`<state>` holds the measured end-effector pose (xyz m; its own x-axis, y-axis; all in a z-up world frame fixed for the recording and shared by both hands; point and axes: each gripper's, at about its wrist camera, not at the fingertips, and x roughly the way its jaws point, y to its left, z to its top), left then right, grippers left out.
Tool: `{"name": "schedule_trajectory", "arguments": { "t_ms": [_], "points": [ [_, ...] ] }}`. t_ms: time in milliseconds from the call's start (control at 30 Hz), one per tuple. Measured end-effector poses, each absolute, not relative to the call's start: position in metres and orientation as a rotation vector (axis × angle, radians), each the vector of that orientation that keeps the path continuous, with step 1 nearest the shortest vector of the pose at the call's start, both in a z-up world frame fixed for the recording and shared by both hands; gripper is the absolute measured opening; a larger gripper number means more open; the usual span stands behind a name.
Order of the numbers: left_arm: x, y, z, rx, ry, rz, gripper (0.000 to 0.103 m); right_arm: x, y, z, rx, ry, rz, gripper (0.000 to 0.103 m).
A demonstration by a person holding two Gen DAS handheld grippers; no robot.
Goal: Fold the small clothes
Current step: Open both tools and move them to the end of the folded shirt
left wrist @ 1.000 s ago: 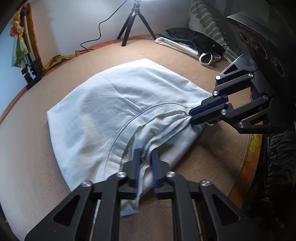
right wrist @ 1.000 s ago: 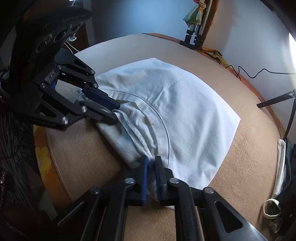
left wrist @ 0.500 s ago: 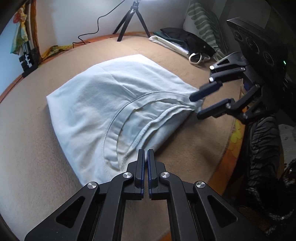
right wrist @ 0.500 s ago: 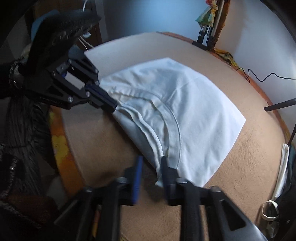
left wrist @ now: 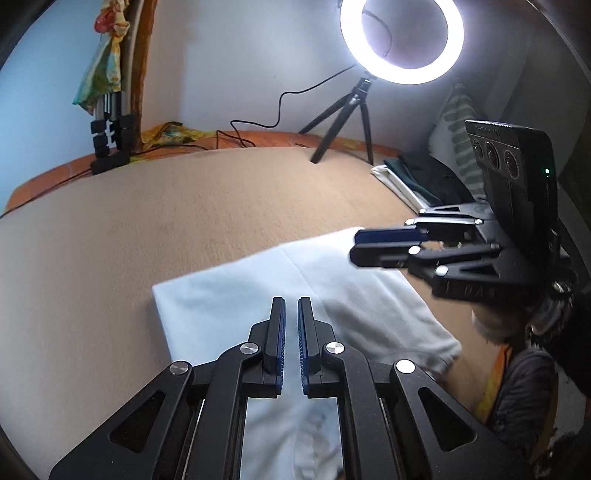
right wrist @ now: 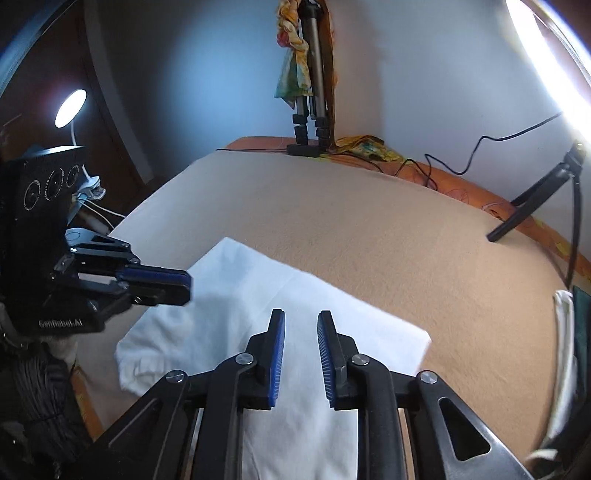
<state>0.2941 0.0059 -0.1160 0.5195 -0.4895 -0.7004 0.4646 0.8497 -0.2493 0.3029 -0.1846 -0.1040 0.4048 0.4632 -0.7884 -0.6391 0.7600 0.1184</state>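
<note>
White garment laid flat on a tan bed, both grippers lifted off it

White cloth, a small folded garment (left wrist: 295, 295), is spread on the tan blanket of the bed (left wrist: 184, 206), near the front edge. Its long axis is seen running from the near edge away toward the far wall, with a straight corner at the far end and a gathered, puckered hem at the near side. Its near end is cut off behind the grippers in both views.

The left gripper (left wrist: 291, 310) is held above the cloth, pointing down and forward, its fingers nearly pressed together with nothing between them. The right gripper (right wrist: 300, 319) is held beside it at a like tilt; its fingers stand a little apart, having just been closing, and nothing is pinched.

A ring light (left wrist: 402, 35) on a tripod is seen at the far edge; the dark pile of clothes (left wrist: 424, 177) beside it is hard to make out
</note>
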Motion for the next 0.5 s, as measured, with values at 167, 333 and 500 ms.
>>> {"name": "schedule_trajectory", "arguments": {
  "t_ms": [167, 333, 500],
  "points": [
    [0.309, -0.006, -0.15, 0.073, 0.918, -0.56, 0.005, 0.325, -0.166, -0.133, -0.243, 0.974, 0.705, 0.018],
    [0.303, 0.004, -0.159, 0.052, 0.918, -0.566, 0.006, 0.333, -0.176, -0.148, -0.23, 1.03, 0.71, 0.017],
    [0.28, 0.021, -0.145, 0.026, 0.906, -0.551, 0.006, 0.34, -0.212, -0.132, -0.08, 1.012, 0.697, 0.026]
  ]
}}
